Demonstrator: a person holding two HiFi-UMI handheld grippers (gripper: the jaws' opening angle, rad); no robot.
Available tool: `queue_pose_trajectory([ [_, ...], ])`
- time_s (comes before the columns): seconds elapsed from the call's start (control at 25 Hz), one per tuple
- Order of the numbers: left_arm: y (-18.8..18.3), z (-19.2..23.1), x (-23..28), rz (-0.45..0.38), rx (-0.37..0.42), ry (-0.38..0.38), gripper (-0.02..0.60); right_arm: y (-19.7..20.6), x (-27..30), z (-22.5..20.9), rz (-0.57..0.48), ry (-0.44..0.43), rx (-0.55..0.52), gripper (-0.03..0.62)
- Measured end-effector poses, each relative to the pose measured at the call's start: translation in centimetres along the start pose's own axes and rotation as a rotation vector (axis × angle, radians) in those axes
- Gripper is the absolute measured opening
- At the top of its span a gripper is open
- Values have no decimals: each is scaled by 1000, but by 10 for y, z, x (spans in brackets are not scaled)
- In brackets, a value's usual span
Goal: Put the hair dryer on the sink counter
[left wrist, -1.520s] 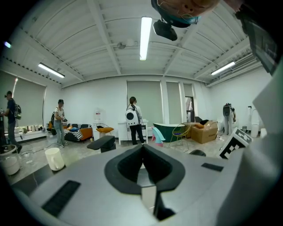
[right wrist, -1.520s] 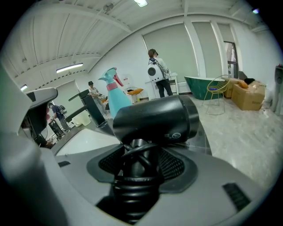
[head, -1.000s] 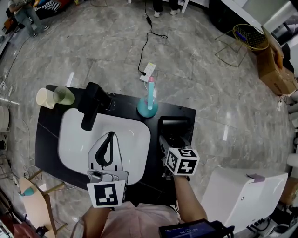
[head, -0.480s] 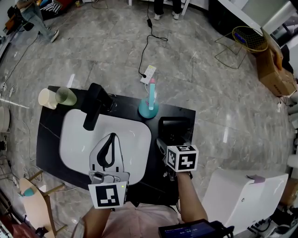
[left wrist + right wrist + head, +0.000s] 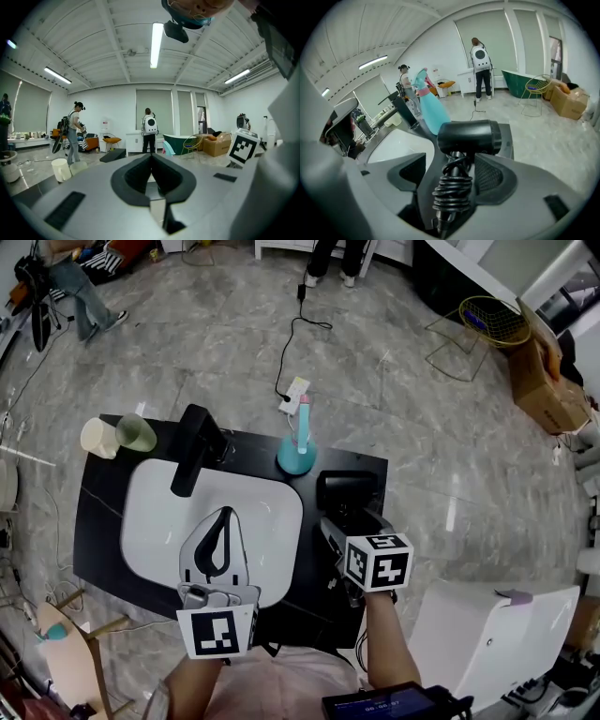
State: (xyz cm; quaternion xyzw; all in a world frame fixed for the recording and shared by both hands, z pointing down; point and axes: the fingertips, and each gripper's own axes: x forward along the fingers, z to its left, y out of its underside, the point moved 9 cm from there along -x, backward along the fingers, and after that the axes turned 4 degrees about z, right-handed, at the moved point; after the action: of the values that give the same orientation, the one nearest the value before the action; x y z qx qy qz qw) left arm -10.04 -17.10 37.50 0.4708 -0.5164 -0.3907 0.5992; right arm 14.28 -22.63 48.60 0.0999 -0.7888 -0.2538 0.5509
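Down flat on the counter [image 5: 103, 521]: the dryer [image 5: 350, 495], on the black strip between basin [image 5: 155, 512] and right edge, barrel toward the back edge, cord-wound handle toward the front. Probably set there as the one bare stretch wide enough, clear of the bottle [image 5: 297, 448] at the back edge.

Astride that handle, the right gripper [image 5: 457, 171], released: jaws just now opening to full spread, pads either side of the coil but off it, nothing grasped. Reads as a letting-go, weight already on the counter.

Over the basin's front half, the left gripper [image 5: 223, 514], clenched on nothing, likely held there just to stay out of the way.

Task judged as good as done, bar pulling clear without snagging the cord.
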Motion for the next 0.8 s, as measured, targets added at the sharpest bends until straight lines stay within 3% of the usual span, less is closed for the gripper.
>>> queue_pose_trajectory([
  [0.2,-14,0,-16,-40,16,18,9,-2,-39,19,-141,27,-18,328],
  [0.4,-44,0,-41,-104,30,42,9,-12,-99,55,-382,24,-50,266],
  [0.56,-74,1,-74,-188,86,73,9,-7,-148,100,-561,10,-104,218],
  [0.8,-103,-3,-127,-295,99,130,9,14,-208,153,-776,104,-190,27],
])
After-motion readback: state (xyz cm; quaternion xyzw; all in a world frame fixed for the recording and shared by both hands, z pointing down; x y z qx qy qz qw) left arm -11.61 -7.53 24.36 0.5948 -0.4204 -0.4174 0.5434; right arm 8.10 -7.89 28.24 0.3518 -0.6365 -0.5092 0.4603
